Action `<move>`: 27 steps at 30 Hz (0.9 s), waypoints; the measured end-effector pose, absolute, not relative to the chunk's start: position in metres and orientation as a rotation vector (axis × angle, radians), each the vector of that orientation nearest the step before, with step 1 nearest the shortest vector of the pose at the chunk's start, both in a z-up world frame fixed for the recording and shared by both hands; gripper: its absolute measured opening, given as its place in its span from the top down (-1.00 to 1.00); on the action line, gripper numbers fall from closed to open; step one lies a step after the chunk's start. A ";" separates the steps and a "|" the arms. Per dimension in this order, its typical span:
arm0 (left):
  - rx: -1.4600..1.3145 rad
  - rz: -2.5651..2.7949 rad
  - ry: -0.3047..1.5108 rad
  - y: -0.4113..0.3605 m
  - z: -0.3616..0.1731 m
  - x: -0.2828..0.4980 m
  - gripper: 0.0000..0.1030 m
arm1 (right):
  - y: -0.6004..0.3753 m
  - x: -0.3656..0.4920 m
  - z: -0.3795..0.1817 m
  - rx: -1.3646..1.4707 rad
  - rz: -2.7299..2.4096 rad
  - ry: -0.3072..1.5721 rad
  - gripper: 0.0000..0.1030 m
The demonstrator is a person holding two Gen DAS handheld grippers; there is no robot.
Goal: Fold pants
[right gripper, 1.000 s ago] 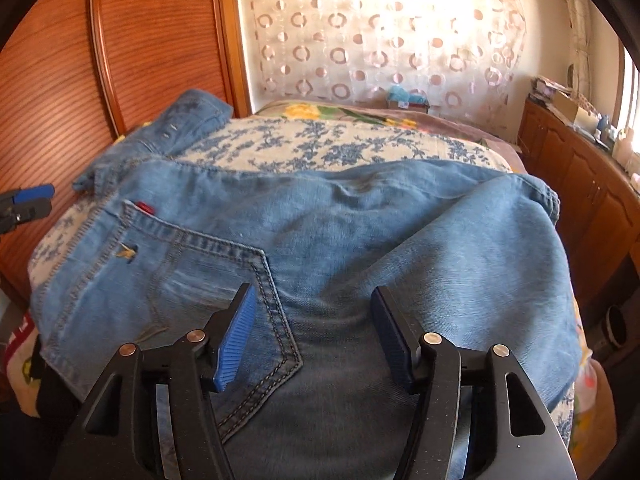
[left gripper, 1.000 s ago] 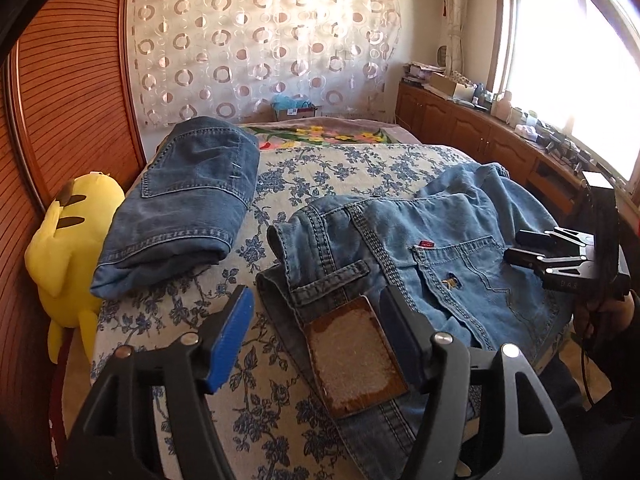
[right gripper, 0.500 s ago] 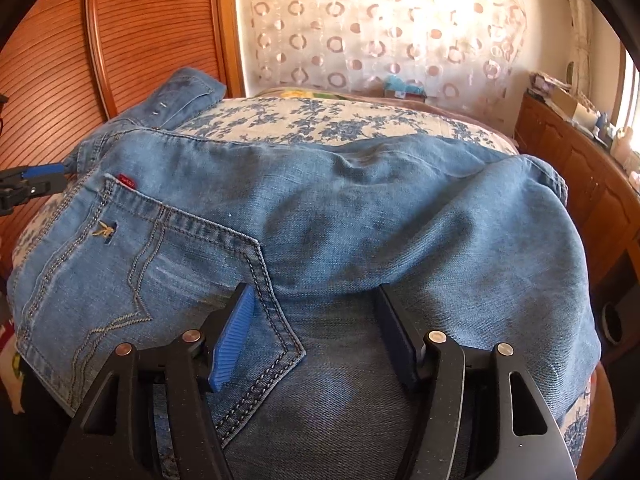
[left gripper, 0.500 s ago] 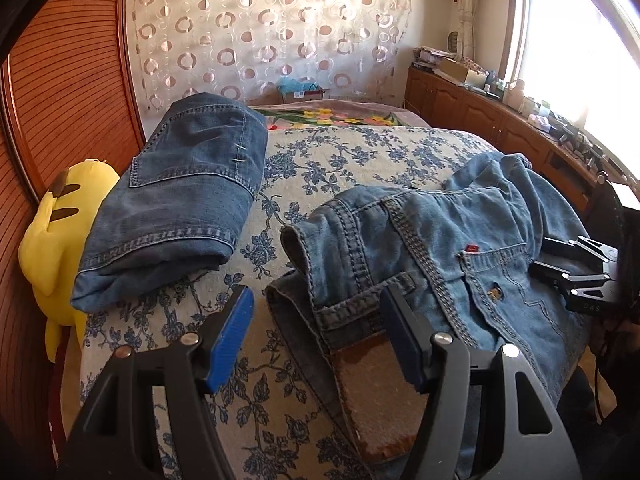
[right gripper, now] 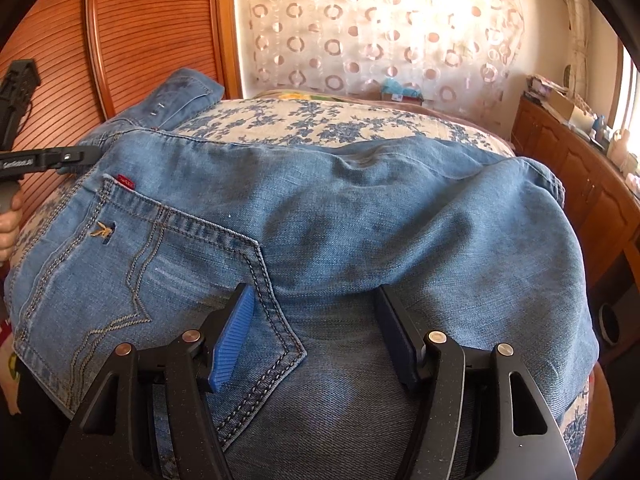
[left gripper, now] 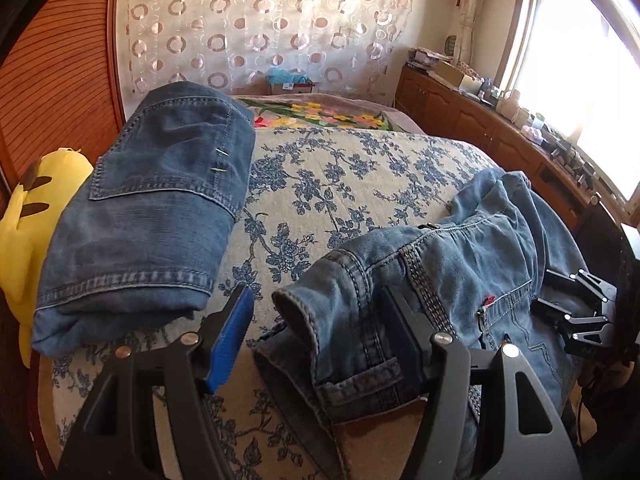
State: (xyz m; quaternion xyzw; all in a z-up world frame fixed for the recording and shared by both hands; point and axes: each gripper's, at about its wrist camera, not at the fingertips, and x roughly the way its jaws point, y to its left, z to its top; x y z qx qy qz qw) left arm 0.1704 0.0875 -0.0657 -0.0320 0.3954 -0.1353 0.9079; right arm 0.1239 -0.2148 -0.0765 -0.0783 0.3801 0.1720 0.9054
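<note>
Light-blue jeans [left gripper: 460,264] lie crumpled on the near right of the bed, back pocket up [right gripper: 120,248]. My left gripper [left gripper: 316,300] hovers over their waistband corner. Its jaws are closing; the waistband lies between them against the right pad, and the left blue pad is clear of the cloth. My right gripper [right gripper: 314,292] stands open low over the seat of the jeans, a ridge of denim across its fingertips. In each wrist view the other gripper shows: the right gripper [left gripper: 576,312] at the right edge, the left gripper [right gripper: 48,158] at the left edge.
A darker pair of folded jeans [left gripper: 160,208] rests at the bed's far left, beside a yellow plush toy [left gripper: 24,216]. The floral bedspread [left gripper: 340,168] shows between the two pairs. A wooden panel [left gripper: 60,60] stands left, a cluttered cabinet [left gripper: 460,108] runs along the right.
My left gripper has come forward and down over the waistband; the brown patch has slipped out of sight beneath it. In the right wrist view the jeans lie a little closer and flatter.
</note>
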 end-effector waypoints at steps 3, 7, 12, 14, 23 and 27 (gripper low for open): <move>-0.058 -0.279 0.824 0.084 -0.069 0.171 0.09 | -0.215 0.124 -0.076 -0.159 0.356 0.784 -0.24; -0.069 -0.305 0.813 0.084 -0.066 0.163 0.74 | -0.215 0.124 -0.076 -0.158 0.356 0.784 -0.24; -0.080 -0.296 0.747 0.086 -0.042 0.134 0.89 | -0.215 0.124 -0.075 -0.149 0.358 0.781 -0.24; -0.096 -0.285 0.724 0.093 -0.031 0.122 0.89 | -0.218 0.122 -0.072 -0.126 0.365 0.763 -0.24; -0.066 -0.200 0.745 0.108 -0.038 0.119 0.83 | -0.243 0.108 -0.044 -0.104 0.372 0.714 -0.28; -0.038 -0.184 0.753 0.102 -0.043 0.120 0.69 | -0.266 0.105 -0.034 -0.103 0.326 0.698 -0.29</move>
